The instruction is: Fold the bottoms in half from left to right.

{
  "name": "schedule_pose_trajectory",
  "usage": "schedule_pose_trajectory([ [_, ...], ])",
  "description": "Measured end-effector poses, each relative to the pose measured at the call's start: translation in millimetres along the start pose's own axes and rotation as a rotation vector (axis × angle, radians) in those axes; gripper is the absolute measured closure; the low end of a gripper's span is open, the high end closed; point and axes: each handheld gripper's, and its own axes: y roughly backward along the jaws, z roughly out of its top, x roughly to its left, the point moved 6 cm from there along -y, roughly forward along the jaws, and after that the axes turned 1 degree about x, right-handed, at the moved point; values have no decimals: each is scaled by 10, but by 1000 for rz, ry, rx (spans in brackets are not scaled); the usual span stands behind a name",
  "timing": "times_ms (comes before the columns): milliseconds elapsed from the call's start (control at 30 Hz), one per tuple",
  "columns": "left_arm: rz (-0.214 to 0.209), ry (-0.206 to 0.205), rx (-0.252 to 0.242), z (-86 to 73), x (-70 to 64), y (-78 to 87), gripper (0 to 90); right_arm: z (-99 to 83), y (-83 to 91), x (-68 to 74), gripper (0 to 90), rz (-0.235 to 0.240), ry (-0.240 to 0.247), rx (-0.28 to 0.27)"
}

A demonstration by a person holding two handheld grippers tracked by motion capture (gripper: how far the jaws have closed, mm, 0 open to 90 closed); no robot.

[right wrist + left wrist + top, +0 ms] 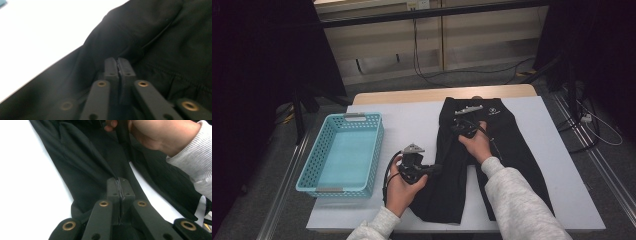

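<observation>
High view shows the black cloth trousers [492, 150] lying flat on the white tabletop [412, 120], right of the light blue plastic basket [343, 152]. My left gripper [416, 167] pinches a near leg edge; my right gripper [468, 127] pinches cloth near the waist. Folding looks barely begun, and the basket holds nothing.

The person's left hand [401, 186] is gripping the left gripper [120, 185] low and near, jaws pressed together, while the outstretched right hand [477, 145] is holding the right gripper [117, 65], its jaws likewise closed.
</observation>
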Motion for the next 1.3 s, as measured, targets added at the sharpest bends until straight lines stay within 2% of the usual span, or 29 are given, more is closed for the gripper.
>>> schedule_pose_trajectory([
  [167, -9, -1, -14, 35, -13, 11, 893, 66, 92, -66, 895, -12, -5, -39],
  [300, -37, 2, -31, 111, -94, -5, 893, 162, 227, -129, 899, -8, 6, -66],
  [367, -61, -14, -39, 183, -180, -23, 893, 220, 329, -182, 899, -22, 25, -77],
  [433, -103, -24, -50, 267, -317, -61, 894, 279, 471, -241, 900, -17, 32, -94],
  [500, -131, -52, -55, 355, -469, -126, 894, 321, 653, -338, 900, -46, 65, -95],
  [533, -165, -66, -54, 416, -593, -192, 894, 333, 729, -385, 900, -55, 69, -99],
  [567, -179, -81, -50, 449, -664, -237, 894, 345, 865, -486, 900, -85, 83, -107],
  [600, -198, -104, -44, 501, -779, -322, 893, 344, 949, -546, 900, -93, 90, -104],
  [633, -213, -111, -44, 530, -846, -374, 891, 341, 1104, -664, 900, -119, 90, -113],
  [667, -227, -135, -58, 579, -923, -443, 884, 333, 1197, -742, 900, -138, 97, -114],
  [700, -229, -143, -60, 602, -958, -481, 838, 298, 1345, -873, 900, -166, 110, -108],
  [733, -228, -151, -57, 623, -975, -524, 721, 267, 1425, -956, 900, -177, 110, -106],
  [767, -216, -151, -66, 638, -957, -550, 552, 218, 1522, -1082, 890, -222, 101, -106],
  [800, -190, -167, -62, 635, -911, -550, 456, 138, 1603, -1235, 795, -262, 71, -105],
  [833, -161, -171, -52, 620, -844, -538, 409, 58, 1627, -1329, 728, -264, 27, -88],
  [867, -141, -153, -47, 599, -763, -519, 371, -14, 1647, -1398, 714, -273, 7, -83],
  [900, -117, -149, -36, 572, -673, -496, 334, -80, 1656, -1436, 622, -285, -2, -85],
  [933, -92, -156, -29, 541, -579, -473, 313, -148, 1647, -1443, 566, -275, -24, -76],
  [967, -70, -160, -29, 516, -482, -441, 293, -216, 1637, -1430, 587, -260, -30, -68],
  [1033, -42, -140, -15, 456, -292, -394, 257, -358, 1596, -1368, 529, -243, -18, -35],
  [1100, -21, -126, -8, 406, -147, -349, 250, -482, 1564, -1266, 528, -213, -7, -27],
  [1133, -4, -127, 13, 364, -54, -323, 235, -531, 1554, -1229, 512, -209, 0, -13],
  [1167, 6, -118, 6, 342, 11, -299, 228, -602, 1554, -1177, 488, -210, 3, -13],
  [1233, 40, -135, 14, 298, 124, -270, 220, -713, 1563, -1087, 488, -175, 3, -15],
  [1300, 42, -118, 19, 245, 237, -253, 209, -831, 1577, -1019, 471, -169, -10, -11],
])
